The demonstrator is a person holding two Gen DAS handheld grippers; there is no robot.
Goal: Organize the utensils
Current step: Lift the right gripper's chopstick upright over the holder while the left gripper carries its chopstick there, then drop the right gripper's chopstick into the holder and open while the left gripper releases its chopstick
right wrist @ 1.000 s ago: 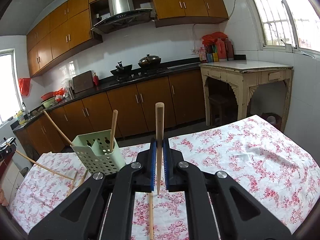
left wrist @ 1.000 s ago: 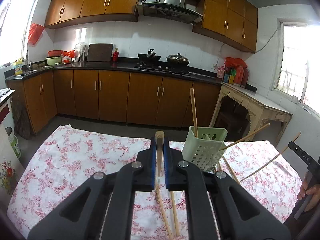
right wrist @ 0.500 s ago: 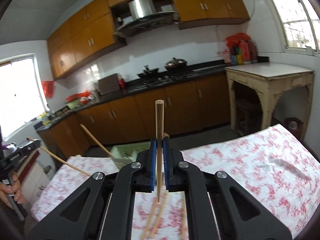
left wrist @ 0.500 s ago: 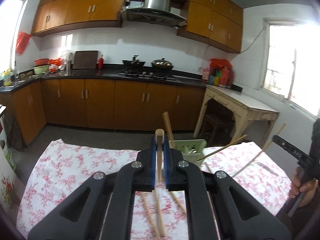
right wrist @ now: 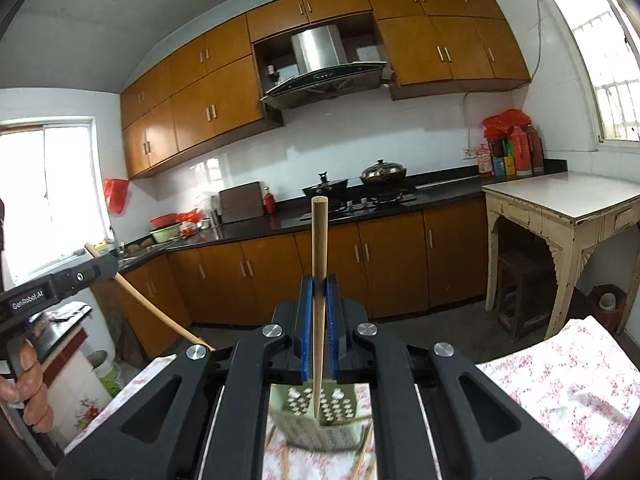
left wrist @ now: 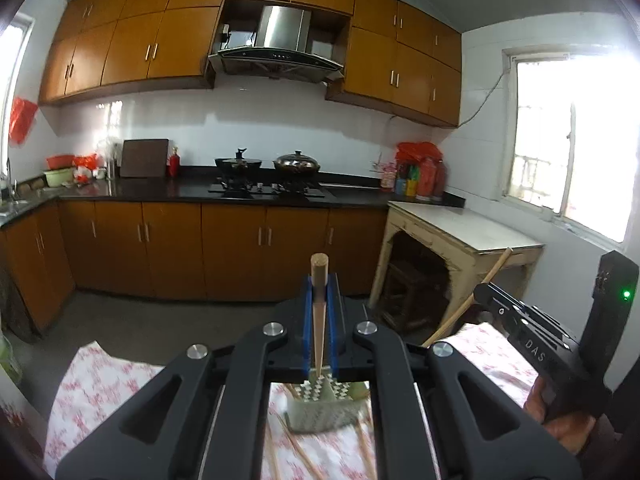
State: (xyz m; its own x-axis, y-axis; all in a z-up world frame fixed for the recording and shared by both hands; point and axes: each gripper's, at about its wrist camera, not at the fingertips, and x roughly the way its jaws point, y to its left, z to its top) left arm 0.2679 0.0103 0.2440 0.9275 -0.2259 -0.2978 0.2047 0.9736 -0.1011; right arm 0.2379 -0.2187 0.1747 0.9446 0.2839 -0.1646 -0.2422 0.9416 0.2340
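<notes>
Two wooden chopsticks held upright, one per view: left chopstick (left wrist: 319, 312) thick end at 12 o'clock, tip pointing to 6; right chopstick (right wrist: 319, 304) same pose. Pale green perforated utensil holder (left wrist: 320, 408) stands below on the floral cloth, loose chopsticks (left wrist: 302, 456) lying around its base.
</notes>
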